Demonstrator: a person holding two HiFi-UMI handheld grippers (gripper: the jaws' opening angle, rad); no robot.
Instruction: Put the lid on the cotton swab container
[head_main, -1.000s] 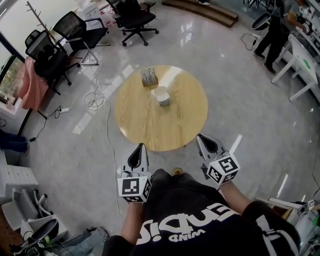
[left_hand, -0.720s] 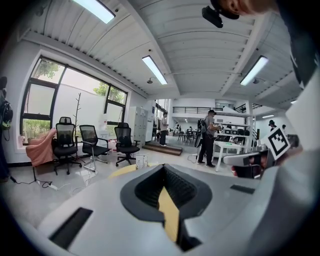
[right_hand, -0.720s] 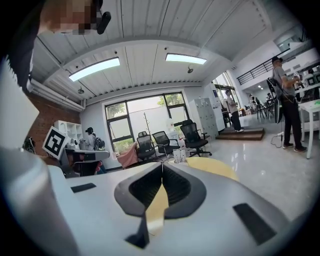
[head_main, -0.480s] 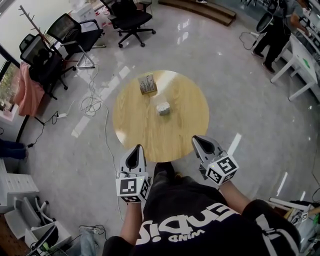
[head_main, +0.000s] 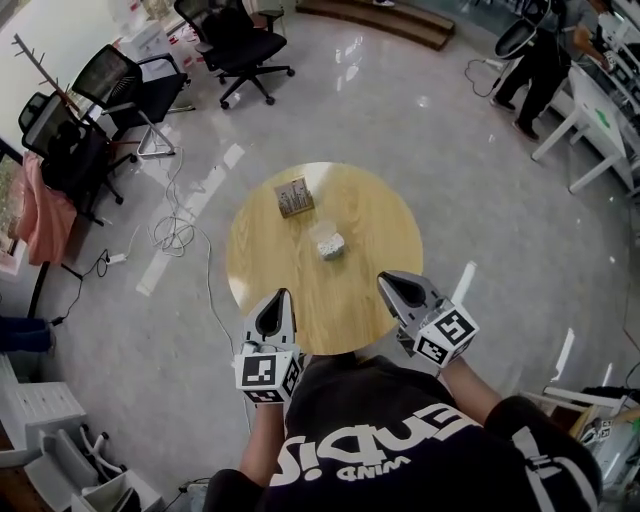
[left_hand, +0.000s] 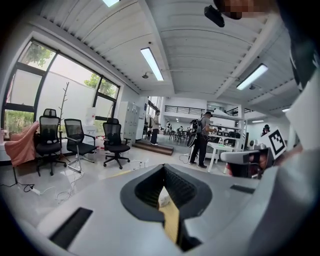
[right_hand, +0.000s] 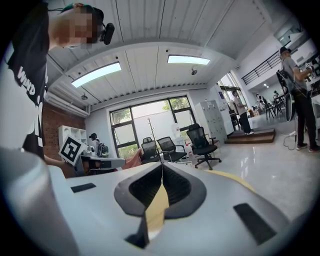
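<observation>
Cotton swab container (head_main: 294, 197) is sitting on the worktop's (head_main: 372, 215) far-left part. Lid (head_main: 327, 243) is lying near worktop centre, apart from it. Left tool (head_main: 282, 293) and right tool (head_main: 383, 279), both pressed together and empty, are now reaching over the worktop's near rim, closer than before.

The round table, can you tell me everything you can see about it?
The round table has a smooth, flat top that looks like light yellowish wood. It stands on a shiny grey floor, and its legs are hidden under the top. Two small things rest on it, apart from each other: a whitish box near the middle and a flatter brownish box toward the far edge. The person stands by its near edge.
</observation>
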